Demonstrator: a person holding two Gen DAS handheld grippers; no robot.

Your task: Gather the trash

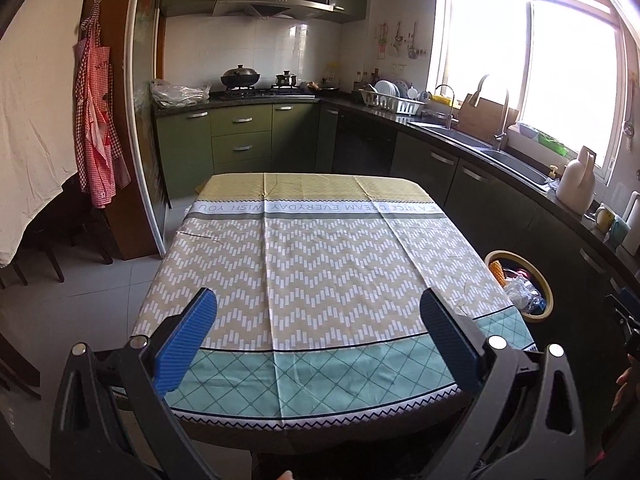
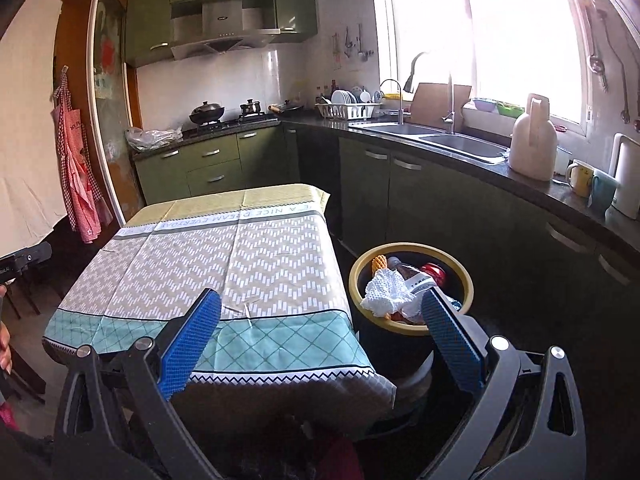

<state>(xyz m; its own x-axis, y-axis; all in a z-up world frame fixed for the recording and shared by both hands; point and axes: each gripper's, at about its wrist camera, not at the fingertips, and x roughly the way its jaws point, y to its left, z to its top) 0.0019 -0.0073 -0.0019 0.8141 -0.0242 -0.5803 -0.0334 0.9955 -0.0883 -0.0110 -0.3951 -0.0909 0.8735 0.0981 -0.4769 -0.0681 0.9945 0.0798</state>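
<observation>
**Both tools empty, trash sits in the bin**

My left tool [image 1: 318, 334] is spread wide with nothing in it, hanging over the near edge of the tabletop [image 1: 320, 264]. Right tool [image 2: 320, 336] is the same, wide open and empty, over the tabletop's right corner. Just beside that is the yellow-rimmed bin [image 2: 412, 326] on the floor, stuffed with white mesh wrap [image 2: 386, 288], a red can [image 2: 434, 270] and a corn cob [image 2: 378, 263].
</observation>
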